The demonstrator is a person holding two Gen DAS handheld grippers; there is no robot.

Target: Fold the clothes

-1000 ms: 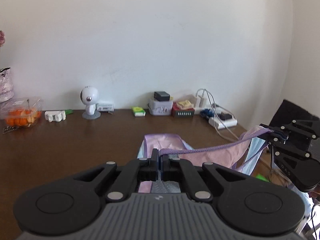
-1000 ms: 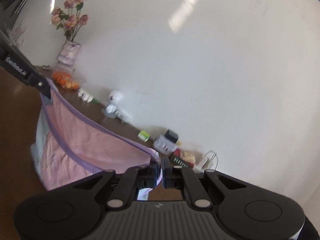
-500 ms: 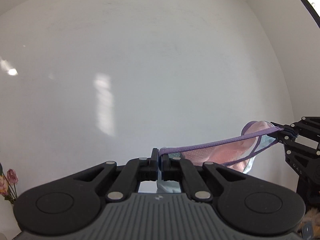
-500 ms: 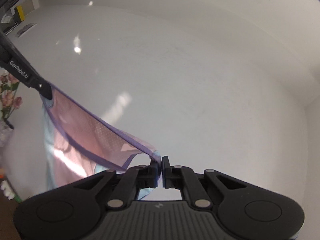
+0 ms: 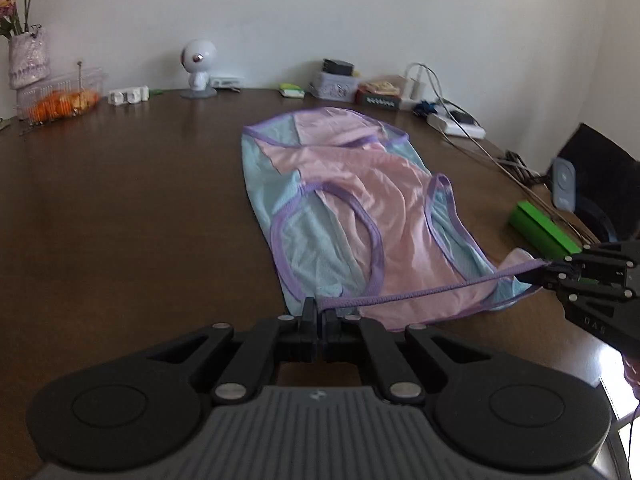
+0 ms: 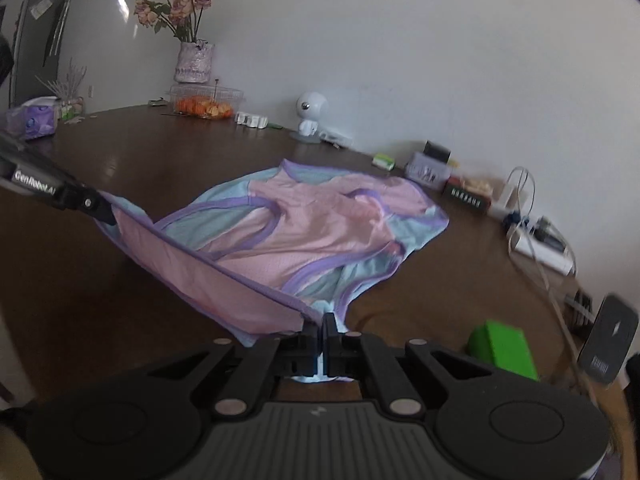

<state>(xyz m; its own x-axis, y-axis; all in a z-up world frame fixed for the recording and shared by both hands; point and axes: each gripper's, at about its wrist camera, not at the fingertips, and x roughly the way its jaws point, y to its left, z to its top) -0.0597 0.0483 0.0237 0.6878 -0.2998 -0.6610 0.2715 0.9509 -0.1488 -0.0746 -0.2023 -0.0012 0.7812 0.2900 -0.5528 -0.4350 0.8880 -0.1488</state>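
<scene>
A pink and light-blue sleeveless top (image 5: 352, 200) with purple trim lies spread lengthwise on the dark wooden table (image 5: 120, 200). My left gripper (image 5: 320, 312) is shut on the near hem's left corner. My right gripper (image 5: 536, 276) pinches the hem's other corner at the right of the left wrist view. The purple hem stretches taut between them, just above the table. In the right wrist view the top (image 6: 304, 232) lies ahead, my right gripper (image 6: 323, 326) is shut on its corner, and the left gripper (image 6: 102, 212) holds the far corner at the left.
Along the wall stand a vase of flowers (image 6: 192, 60), a clear box of orange fruit (image 5: 60, 98), a small white round camera (image 5: 198, 68), small boxes (image 5: 336, 82) and a power strip with cables (image 5: 456, 122). A green block (image 5: 540, 230) lies near the right edge.
Both grippers have swung down from pointing at the wall. The top hung in the air between them; now most of it lies flat on the table.
</scene>
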